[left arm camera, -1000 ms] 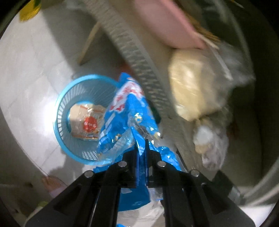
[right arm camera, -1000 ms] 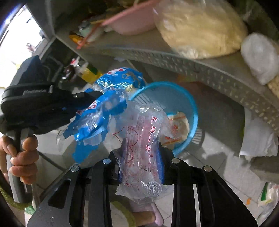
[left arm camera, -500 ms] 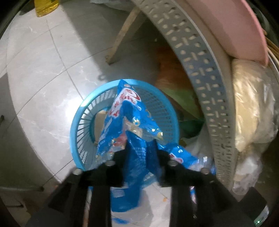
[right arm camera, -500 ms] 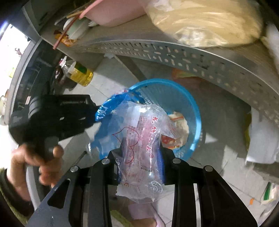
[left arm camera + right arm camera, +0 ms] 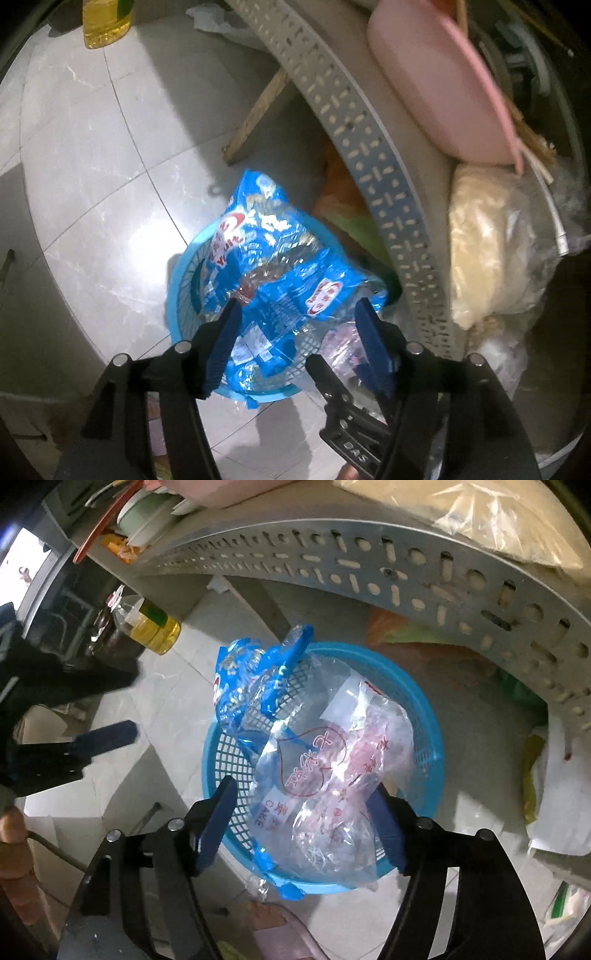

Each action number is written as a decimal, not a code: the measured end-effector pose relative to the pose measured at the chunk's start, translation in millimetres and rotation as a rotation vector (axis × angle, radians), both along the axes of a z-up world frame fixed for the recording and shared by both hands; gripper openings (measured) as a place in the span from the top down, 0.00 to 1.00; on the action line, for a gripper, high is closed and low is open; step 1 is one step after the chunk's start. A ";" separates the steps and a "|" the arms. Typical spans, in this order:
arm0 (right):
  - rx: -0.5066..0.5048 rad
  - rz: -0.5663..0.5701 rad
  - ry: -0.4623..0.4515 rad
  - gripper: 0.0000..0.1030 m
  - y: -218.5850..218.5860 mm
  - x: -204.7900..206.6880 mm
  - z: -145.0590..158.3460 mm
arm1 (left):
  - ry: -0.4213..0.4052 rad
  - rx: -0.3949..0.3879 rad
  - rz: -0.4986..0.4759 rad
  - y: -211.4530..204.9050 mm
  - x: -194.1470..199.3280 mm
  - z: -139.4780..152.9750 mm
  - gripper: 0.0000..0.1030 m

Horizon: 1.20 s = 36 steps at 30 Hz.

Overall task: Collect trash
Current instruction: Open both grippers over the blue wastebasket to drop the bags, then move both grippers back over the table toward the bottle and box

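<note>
My left gripper (image 5: pixel 295 325) was opening, its pads clear of the blue wrapper (image 5: pixel 273 266) sagging just ahead of them over the blue basket (image 5: pixel 424 716). My right gripper (image 5: pixel 303 808) was opening too — the clear pink-printed bag (image 5: pixel 332 768) lay loose between its jaws, inside the basket. This looked like the drop step; next I judged both hands should lift away — checking that the blue wrapper didn't hang on the rim.

A pale tiled floor (image 5: pixel 177 709) is carrying a blue mesh basket (image 5: pixel 424 709), a bottle of yellow oil (image 5: pixel 155 627) and a slanted wooden leg (image 5: pixel 258 114)
</note>
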State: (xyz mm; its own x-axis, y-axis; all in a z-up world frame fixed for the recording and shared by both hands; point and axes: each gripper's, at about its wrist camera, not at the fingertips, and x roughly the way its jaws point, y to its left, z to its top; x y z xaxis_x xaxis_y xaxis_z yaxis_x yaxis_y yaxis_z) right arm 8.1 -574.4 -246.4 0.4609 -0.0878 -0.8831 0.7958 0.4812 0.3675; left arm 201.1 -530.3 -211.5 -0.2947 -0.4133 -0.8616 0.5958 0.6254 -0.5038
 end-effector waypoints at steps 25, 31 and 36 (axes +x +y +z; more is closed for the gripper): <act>0.001 0.043 0.097 0.21 26.7 -43.9 2.3 | -0.036 -0.232 0.091 113.7 7.4 138.8 0.36; -0.042 0.042 0.038 0.21 43.8 -60.0 29.6 | -0.083 -0.321 0.087 160.3 -10.7 181.7 0.34; -0.104 0.087 -0.037 0.21 79.7 -66.8 72.5 | -0.169 -0.410 0.059 211.9 -31.6 219.2 0.27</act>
